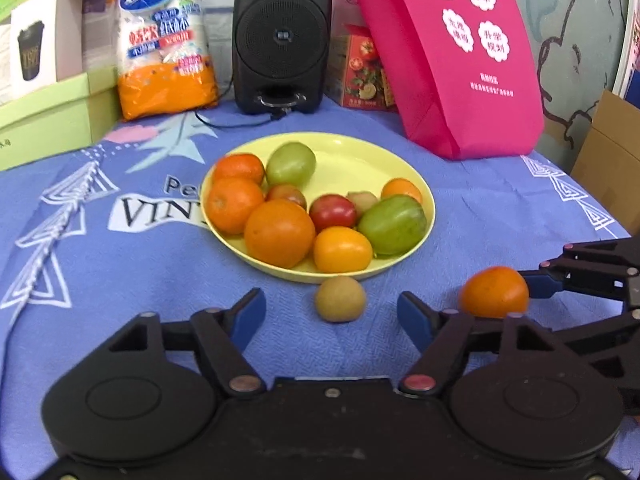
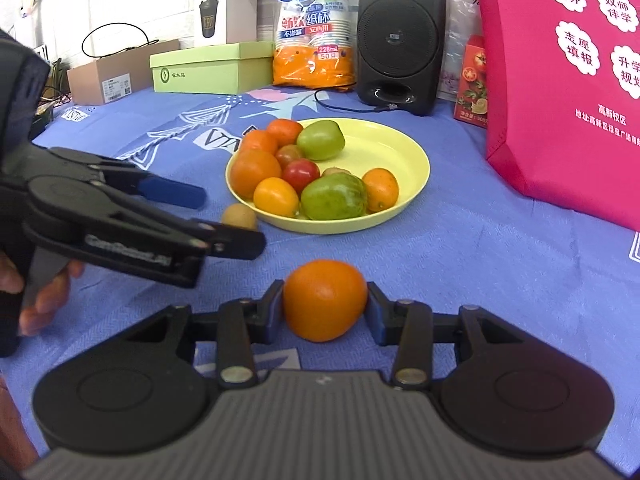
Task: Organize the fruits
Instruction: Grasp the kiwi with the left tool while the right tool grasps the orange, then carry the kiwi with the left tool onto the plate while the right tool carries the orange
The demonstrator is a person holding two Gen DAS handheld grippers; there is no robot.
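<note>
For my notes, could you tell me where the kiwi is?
The kiwi lies on the blue cloth just off the yellow plate's near rim, ahead of the open left tongs.

A black speaker [image 1: 282, 36] stands at the back of the blue tablecloth [image 1: 120, 264], between an orange bag of paper cups [image 1: 164, 40] and a pink bag [image 1: 452, 52]. Green boxes [image 2: 212, 68] sit behind.
</note>
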